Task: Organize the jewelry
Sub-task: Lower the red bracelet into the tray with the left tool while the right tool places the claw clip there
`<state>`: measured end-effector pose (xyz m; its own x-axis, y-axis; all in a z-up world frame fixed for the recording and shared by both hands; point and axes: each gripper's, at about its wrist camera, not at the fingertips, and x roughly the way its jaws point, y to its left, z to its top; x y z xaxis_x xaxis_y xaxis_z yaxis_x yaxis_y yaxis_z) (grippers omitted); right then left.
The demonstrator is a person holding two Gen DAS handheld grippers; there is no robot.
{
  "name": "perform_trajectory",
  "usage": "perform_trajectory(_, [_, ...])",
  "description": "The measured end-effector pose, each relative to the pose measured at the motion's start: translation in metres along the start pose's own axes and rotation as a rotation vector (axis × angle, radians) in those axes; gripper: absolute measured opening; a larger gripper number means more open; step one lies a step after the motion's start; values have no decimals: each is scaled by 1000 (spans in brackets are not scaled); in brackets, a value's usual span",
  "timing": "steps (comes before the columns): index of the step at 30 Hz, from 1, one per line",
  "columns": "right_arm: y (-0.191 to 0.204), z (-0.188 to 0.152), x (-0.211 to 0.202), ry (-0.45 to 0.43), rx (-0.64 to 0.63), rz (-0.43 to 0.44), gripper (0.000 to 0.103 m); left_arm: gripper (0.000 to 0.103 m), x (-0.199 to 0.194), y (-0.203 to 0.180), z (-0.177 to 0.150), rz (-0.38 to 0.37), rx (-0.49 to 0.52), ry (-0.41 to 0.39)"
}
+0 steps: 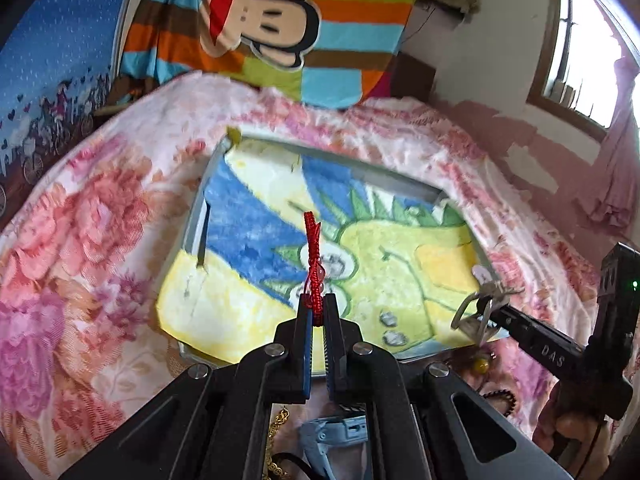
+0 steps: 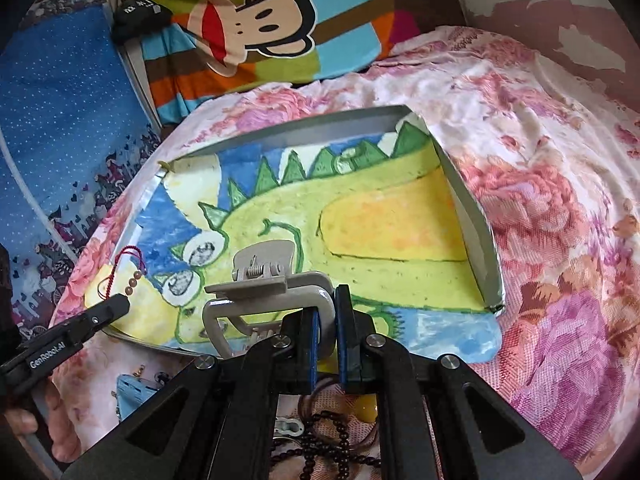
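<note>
left gripper (image 1: 319, 312): jaws pinched on red cord (image 1: 311, 264), over the tray (image 1: 400, 184); side read "GenRobot.AI"
right gripper (image 2: 327, 320): jaws clamped on grey clip (image 2: 264, 280), over tray; arm read "DAS"

Floral blanket (image 2: 540, 208), striped monkey cloth (image 1: 272, 20), window (image 1: 588, 52) at right.

Behind the black left gripper (image 1: 319, 312), a gold chain (image 1: 276, 440) and a pale blue plastic hair clip (image 1: 340, 436) show only in slivers between the linkage arms and run off the bottom edge. In the right wrist view, a dark brown bead strand (image 2: 332, 436), an amber bead (image 2: 366, 404) and a small silver clasp (image 2: 289, 427) are half hidden by the black right gripper (image 2: 328, 320). The grey claw clip's (image 2: 264, 276) teeth are hidden. A hand (image 2: 28, 420) is cut off at the left edge.
</note>
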<state>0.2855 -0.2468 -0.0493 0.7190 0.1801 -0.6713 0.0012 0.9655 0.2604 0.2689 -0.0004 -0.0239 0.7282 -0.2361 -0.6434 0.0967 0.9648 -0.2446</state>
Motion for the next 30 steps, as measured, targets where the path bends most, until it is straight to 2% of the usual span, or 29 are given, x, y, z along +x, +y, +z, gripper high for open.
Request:
perform_trajectory(4, [2, -3, 3, 13, -15, -15, 9, 5, 15, 4, -7, 26, -18, 72])
perform_trajectory(6, [3, -2, 2, 17, -29, -36, 21, 5, 19, 6, -10, 34, -21, 95])
perform_trajectory(7, [4, -2, 3, 20, -34, -41, 35, 5, 21, 6, -11, 36, -19, 103])
perform_trajectory(8, [4, -2, 2, 20, -33, -37, 43, 5, 22, 5, -12, 39, -16, 109])
perform_trajectory(13, [10, -4, 0, 23, -67, -10, 44, 5, 24, 1, -14, 43, -2, 118])
perform_trajectory(16, [11, -5, -3, 22, -80, 6, 56, 5, 24, -1, -14, 42, 12, 120])
perform_trajectory(18, [11, -6, -7, 12, -97, 5, 60, 7, 23, -1, -14, 40, 14, 122])
perform_trajectory(20, [11, -6, -13, -7, -108, 8, 66, 18, 22, -2, -13, 38, 14, 120])
perform_trajectory(22, [8, -6, -21, -35, -107, 15, 73, 43, 19, -2, -13, 41, 6, 104])
perform_trajectory(23, [7, -6, -26, -56, -107, 24, 78, 50, 16, -1, -12, 41, -4, 83])
perform_trajectory(24, [6, -6, -31, -75, -107, 31, 80, 64, 12, 0, -12, 43, -13, 65])
perform_trajectory(25, [6, -7, -37, -96, -109, 39, 87, 72, 8, 1, -11, 48, -25, 41])
perform_trajectory(26, [5, -7, -44, -122, -112, 47, 94, 74, 3, 2, -10, 49, -34, 19])
perform_trajectory(30, [4, -12, -80, -244, -140, 80, 101, 92, -18, 1, -8, 63, -41, -50])
